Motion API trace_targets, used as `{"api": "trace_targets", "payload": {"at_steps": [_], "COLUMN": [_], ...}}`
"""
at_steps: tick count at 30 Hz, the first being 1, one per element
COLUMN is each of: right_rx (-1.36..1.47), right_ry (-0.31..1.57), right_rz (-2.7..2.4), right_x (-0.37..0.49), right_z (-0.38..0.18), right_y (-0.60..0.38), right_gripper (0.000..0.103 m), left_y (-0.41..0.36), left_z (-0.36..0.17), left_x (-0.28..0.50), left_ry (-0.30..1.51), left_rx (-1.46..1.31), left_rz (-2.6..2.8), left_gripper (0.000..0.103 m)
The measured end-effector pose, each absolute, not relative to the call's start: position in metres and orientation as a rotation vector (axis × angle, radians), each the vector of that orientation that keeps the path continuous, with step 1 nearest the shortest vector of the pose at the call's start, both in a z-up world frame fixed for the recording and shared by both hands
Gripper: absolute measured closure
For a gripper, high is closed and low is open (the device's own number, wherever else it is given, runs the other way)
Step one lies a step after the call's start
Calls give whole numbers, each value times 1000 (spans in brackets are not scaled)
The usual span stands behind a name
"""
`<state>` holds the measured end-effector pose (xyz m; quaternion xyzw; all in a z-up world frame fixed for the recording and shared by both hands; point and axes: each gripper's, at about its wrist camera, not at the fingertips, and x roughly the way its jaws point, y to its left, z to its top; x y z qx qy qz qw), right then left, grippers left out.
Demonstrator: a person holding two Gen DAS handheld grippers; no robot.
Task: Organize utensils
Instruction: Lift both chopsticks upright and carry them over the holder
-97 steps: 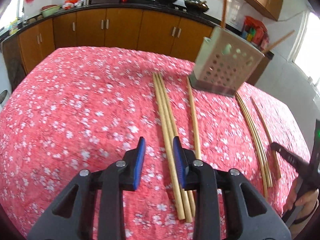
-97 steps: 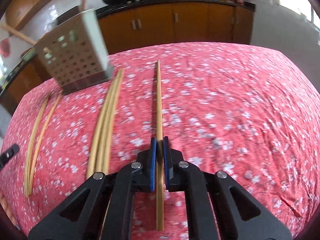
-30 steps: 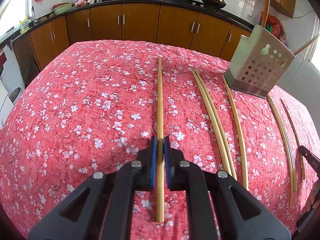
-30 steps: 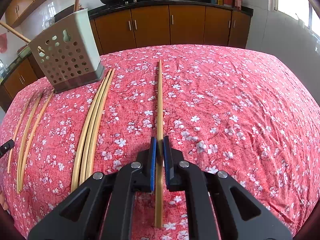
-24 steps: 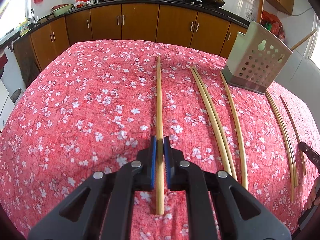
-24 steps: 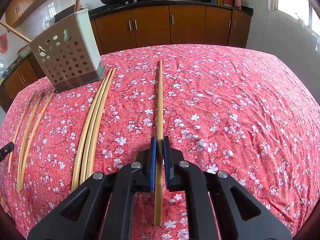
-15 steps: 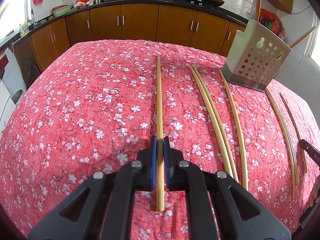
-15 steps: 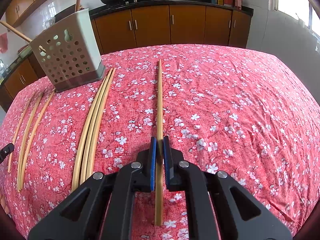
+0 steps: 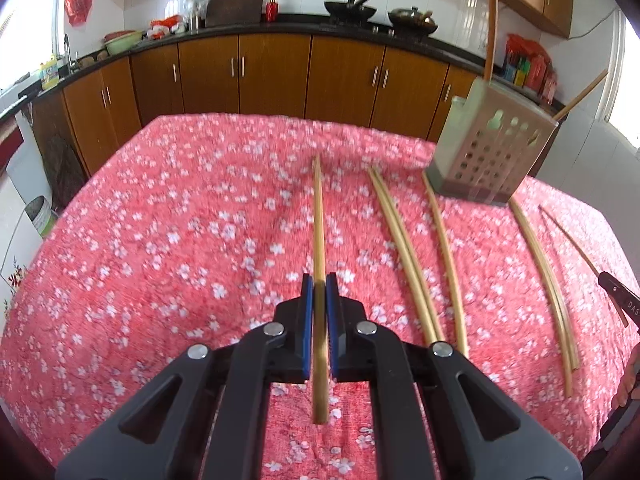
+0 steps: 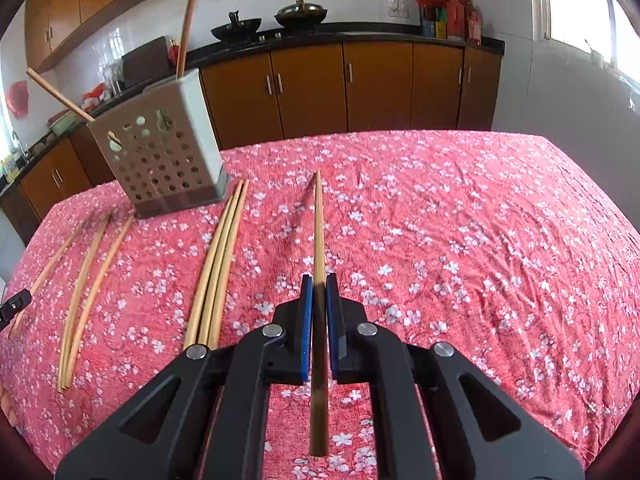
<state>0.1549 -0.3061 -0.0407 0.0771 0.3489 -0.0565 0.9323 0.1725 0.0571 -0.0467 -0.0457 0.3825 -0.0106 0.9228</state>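
Chopsticks are the business here — one is pinched in each claw. The left claw (image 9: 319, 282) has its blue pads closed on a bamboo chopstick (image 9: 318, 216) that runs straight ahead along the fingers, its far tip reaching toward the middle of the red floral tablecloth (image 9: 168, 240), its near end sticking out behind the pads. The right claw (image 10: 319, 282) grips a second chopstick (image 10: 318, 224) the same way, clamped tight, pointing forward over the cloth.

More loose chopsticks lie on the counter. In the left view a pair (image 9: 404, 252) lies just right of the held one, a single stick (image 9: 446, 256) beside that, then another pair (image 9: 546, 276) and a thin dark stick (image 9: 568, 236) farther right. In the right view a bundle of three (image 10: 220, 264) lies just left of the held chopstick, with further sticks (image 10: 86, 288) well to the left.

The perforated utensil holder (image 9: 492, 152) stands on the cloth at the far side — beyond the loose sticks — and looks tilted through the fisheye lens. Two chopsticks already stand in the holder (image 10: 164, 160), one nearly upright (image 10: 188, 20), one leaning outward (image 10: 60, 96).

Wooden kitchen cabinets (image 9: 272, 76) line the background.
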Motion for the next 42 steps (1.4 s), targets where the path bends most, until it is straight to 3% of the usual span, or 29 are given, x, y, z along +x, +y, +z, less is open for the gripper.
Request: {"api": "trace_targets", "payload": {"at_steps": [19, 34, 42], "right_rx": [194, 240, 292], "right_ry": [508, 384, 228], "right_rz": [-83, -4, 93], "right_x": [141, 148, 151], "right_z": [30, 85, 142], "right_y": [-313, -313, -302], "right_gripper": [96, 96, 96], "left_y": [52, 40, 11], "left_z": [41, 87, 152], "left_x": [165, 170, 170], "left_ry": [560, 488, 350], "left_rx": [-112, -114, -142], "left_rz": [-59, -115, -215], "left_gripper": [96, 96, 96]}}
